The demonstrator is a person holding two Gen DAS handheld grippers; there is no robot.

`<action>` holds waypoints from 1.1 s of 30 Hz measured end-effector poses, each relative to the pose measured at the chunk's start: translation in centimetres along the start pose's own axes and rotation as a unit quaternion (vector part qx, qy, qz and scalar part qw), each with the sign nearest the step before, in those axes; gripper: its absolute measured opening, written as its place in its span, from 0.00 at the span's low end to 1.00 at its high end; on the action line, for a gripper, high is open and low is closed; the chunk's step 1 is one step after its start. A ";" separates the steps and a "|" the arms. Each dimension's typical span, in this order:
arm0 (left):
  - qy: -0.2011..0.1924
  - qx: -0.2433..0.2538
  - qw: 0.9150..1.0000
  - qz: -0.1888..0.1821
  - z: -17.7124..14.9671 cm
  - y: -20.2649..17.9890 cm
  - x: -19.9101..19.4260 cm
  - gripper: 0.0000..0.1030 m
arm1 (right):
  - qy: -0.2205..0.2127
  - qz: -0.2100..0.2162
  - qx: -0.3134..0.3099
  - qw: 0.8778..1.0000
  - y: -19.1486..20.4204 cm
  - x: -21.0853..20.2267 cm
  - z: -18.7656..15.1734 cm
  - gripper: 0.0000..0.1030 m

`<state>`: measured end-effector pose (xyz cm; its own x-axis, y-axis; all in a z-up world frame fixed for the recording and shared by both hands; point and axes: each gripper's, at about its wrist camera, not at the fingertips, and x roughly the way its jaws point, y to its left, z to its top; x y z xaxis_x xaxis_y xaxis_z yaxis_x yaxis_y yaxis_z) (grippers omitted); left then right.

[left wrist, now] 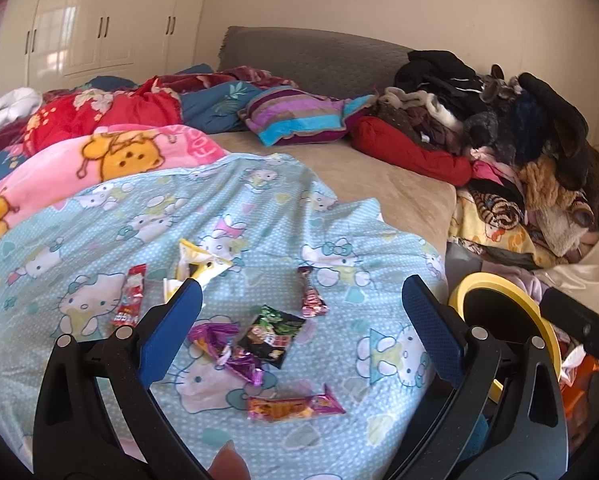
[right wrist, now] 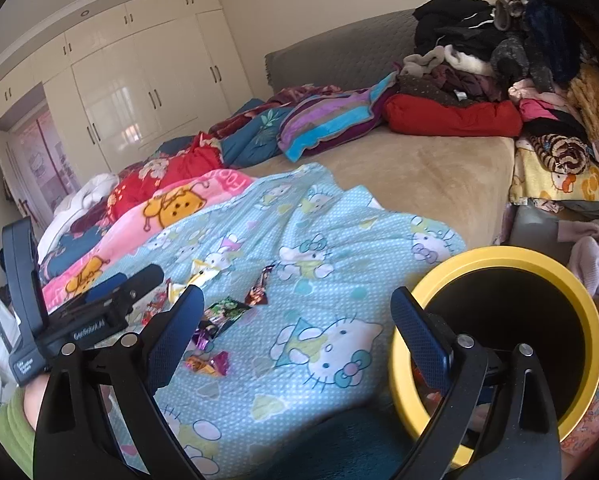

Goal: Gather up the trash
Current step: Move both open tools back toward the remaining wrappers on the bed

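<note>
2 tongs (left wrist: 301, 300) (right wrist: 297, 312) wide apart (nothing held)

The left gripper (right wrist: 79, 312) body bears faint white print, not legible.

A light-blue cat-print blanket (left wrist: 259, 216) covers the bed's near part. At upper left stands a cream wardrobe (left wrist: 99, 20); a striped pillow (left wrist: 295, 116) lies centre, heaped clothes (left wrist: 499, 120) at upper right.
</note>
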<state>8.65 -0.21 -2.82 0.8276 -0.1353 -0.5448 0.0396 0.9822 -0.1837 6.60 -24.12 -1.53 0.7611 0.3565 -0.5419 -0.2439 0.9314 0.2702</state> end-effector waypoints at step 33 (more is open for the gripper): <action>0.018 -0.093 0.993 0.064 -1.3 10.8 1.8 0.89 | 0.100 0.042 -0.052 0.993 7.0 7.2 -5.1 0.89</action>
<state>9.79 9.96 -6.86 0.7986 -0.0181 -0.6016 -0.1719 0.9510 -0.2568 7.34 -14.61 -7.60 0.6044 0.4302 -0.6706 -0.3698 0.8970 0.2421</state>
